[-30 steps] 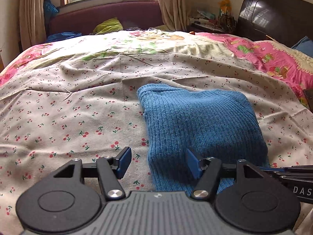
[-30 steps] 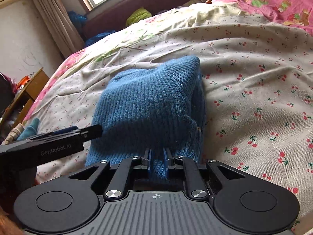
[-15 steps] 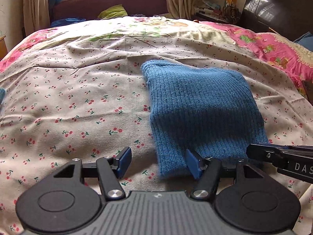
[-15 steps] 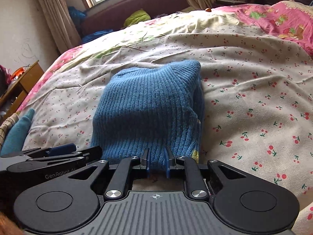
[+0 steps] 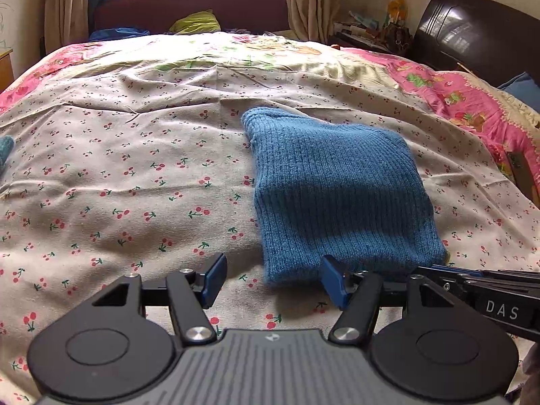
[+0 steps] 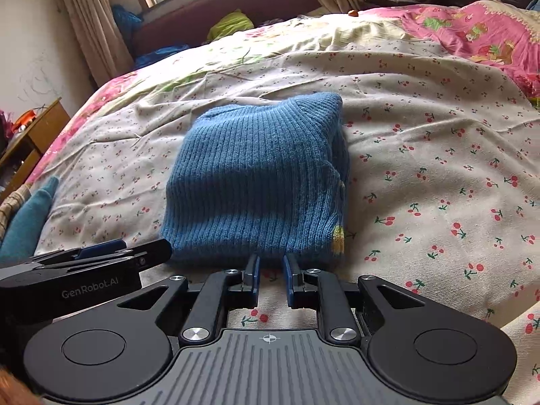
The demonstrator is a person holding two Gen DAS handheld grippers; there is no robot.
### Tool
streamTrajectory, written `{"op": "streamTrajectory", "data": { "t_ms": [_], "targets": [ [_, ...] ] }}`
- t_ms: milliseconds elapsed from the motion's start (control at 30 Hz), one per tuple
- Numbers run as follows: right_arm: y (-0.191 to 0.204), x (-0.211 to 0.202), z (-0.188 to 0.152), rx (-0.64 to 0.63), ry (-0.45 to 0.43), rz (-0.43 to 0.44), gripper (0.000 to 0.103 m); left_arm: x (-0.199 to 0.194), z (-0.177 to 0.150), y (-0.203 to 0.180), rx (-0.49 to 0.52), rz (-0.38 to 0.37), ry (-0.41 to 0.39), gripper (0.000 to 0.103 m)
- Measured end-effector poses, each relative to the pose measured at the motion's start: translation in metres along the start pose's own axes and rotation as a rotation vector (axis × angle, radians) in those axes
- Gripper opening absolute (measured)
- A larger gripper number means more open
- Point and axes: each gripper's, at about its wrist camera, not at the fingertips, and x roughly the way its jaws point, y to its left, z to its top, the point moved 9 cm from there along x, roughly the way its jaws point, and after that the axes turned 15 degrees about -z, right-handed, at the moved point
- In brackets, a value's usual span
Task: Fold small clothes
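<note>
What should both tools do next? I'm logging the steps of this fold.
Probably draw both back. The blue sweater already lies folded on the cherry-print sheet, and the right tool is slightly open at its near edge, gripping nothing. The left tool is wide open.

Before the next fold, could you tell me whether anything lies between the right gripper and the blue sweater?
Nothing visible does. The right gripper sits just short of the blue sweater, with only bare cherry-print sheet in the gap. The left gripper is off to its side.
</note>
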Motion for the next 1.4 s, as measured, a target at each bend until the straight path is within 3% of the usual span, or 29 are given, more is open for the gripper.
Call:
{"op": "streamTrajectory", "data": {
  "t_ms": [100,167,300,467,633,700,1033,1267,1400],
  "targets": [
    [-0.007,-0.001,0.006,0.02,-0.009,-0.01,0.018,-0.003,0.001,0.004,-0.013,-0.007,-0.011,0.072],
    [-0.014,0.0,0.01,0.046,-0.008,0.001,0.026,-0.005,0.004,0.006,-0.027,-0.016,-0.019,0.072],
    [-0.025,0.004,0.017,0.087,-0.009,0.011,0.028,-0.005,0.011,0.008,-0.04,-0.028,-0.031,0.072],
    [-0.036,0.017,0.031,0.128,-0.004,0.031,0.039,0.002,0.023,0.004,-0.018,-0.034,-0.027,0.073],
    [-0.048,0.036,0.039,0.176,0.013,0.029,0.043,0.015,0.032,-0.003,0.004,-0.053,-0.014,0.073],
    [-0.052,0.045,0.042,0.187,0.024,0.043,0.049,0.022,0.035,-0.002,-0.012,-0.081,-0.009,0.073],
    [-0.061,0.087,0.057,0.291,0.049,0.16,0.057,0.049,0.06,0.011,-0.032,-0.146,-0.04,0.075],
    [-0.063,0.095,0.057,0.34,0.021,0.247,0.062,0.077,0.059,0.029,-0.127,-0.183,-0.008,0.092],
    [-0.079,0.084,0.064,0.362,-0.026,0.277,0.062,0.08,0.059,0.031,-0.175,-0.224,-0.005,0.093]
  ]
}}
